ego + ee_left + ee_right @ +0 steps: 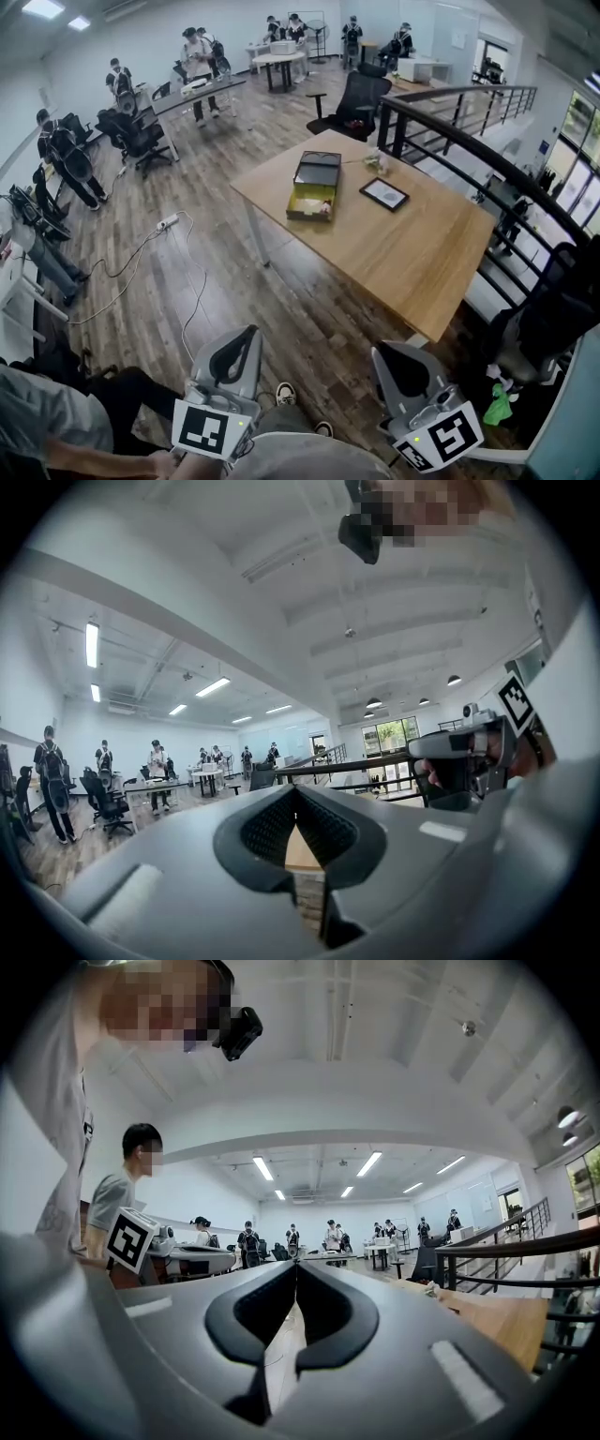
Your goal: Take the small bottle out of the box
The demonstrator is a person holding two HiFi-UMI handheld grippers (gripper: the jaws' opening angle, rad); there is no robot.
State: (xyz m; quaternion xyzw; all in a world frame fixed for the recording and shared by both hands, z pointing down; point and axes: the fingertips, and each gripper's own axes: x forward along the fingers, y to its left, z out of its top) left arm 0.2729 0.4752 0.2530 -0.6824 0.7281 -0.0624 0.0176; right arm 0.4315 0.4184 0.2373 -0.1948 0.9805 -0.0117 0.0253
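Note:
An open box (314, 187) with a yellow inside and a dark raised lid lies on the wooden table (412, 253), far ahead of me. From this distance I cannot make out the small bottle in it. My left gripper (249, 334) and right gripper (379, 352) are held low at the bottom of the head view, over the floor and well short of the table. The jaws of each are closed tip to tip with nothing between them. The left gripper (295, 791) points across the room, and so does the right gripper (296, 1267), with the table edge (506, 1321) to its right.
A dark flat frame (384, 194) and a small pale object (375, 161) lie on the table beyond the box. A black railing (469, 141) runs along the right. An office chair (361, 98) stands behind the table. A white cable and power strip (167, 222) lie on the floor at left. Several people stand at far desks.

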